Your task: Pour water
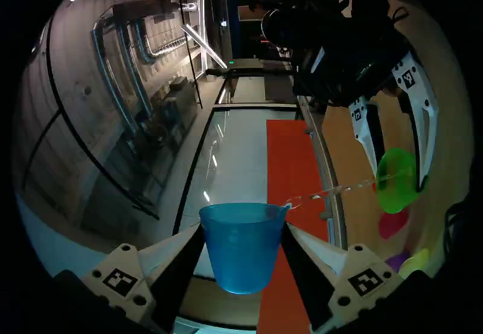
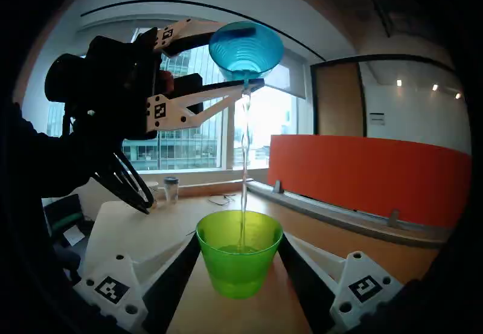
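Note:
My left gripper (image 1: pixel 243 252) is shut on a blue plastic cup (image 1: pixel 242 246), which is tipped on its side. A thin stream of water (image 1: pixel 338 190) runs from its rim to a green cup (image 1: pixel 396 179). In the right gripper view the green cup (image 2: pixel 239 260) stands upright with my right gripper (image 2: pixel 239 267) shut on it, a little water at its bottom. The blue cup (image 2: pixel 246 48) hangs above it, its mouth facing down, held in the left gripper (image 2: pixel 241 56). The water stream (image 2: pixel 244 171) falls straight into the green cup.
A wooden table (image 2: pixel 302 225) lies below, with an orange partition (image 2: pixel 368 174) along its far edge. A small jar (image 2: pixel 171 189) stands near the window. Pink and yellow cups (image 1: pixel 401 243) sit on the table. A person's dark sleeve (image 2: pixel 42 159) is at left.

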Available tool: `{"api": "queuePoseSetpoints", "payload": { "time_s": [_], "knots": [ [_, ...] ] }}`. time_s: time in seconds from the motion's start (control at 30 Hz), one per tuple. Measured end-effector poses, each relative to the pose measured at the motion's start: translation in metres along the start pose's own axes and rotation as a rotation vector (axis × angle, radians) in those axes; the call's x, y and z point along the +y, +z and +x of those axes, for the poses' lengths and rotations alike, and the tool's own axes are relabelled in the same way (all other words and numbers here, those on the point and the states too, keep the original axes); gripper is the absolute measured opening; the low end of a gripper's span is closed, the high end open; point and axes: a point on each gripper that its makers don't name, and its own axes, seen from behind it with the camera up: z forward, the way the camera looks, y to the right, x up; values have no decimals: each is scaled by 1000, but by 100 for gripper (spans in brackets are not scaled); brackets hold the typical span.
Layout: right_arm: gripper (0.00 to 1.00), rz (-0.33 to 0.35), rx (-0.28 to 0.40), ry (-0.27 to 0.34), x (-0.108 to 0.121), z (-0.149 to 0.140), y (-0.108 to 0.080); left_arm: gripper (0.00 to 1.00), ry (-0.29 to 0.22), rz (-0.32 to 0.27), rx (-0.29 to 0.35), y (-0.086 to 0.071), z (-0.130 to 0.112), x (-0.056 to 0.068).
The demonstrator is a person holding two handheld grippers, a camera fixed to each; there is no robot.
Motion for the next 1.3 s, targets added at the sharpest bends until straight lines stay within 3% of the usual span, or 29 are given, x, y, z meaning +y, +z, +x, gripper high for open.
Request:
{"api": "queuePoseSetpoints", "payload": {
  "time_s": [0.57, 0.97, 1.17, 1.3],
  "knots": [
    [91, -7, 8, 2, 4, 1, -2, 85, 89, -2, 4, -2, 8, 2],
    [90, -9, 12, 5, 4, 2, -2, 85, 95, -3, 6, -1, 9, 3],
    [91, -12, 13, 6, 6, 2, -3, 85, 55, -9, 9, 1, 7, 4],
    [91, -15, 15, 6, 6, 2, -4, 85, -23, -14, 9, 2, 5, 5]
  ]
}}
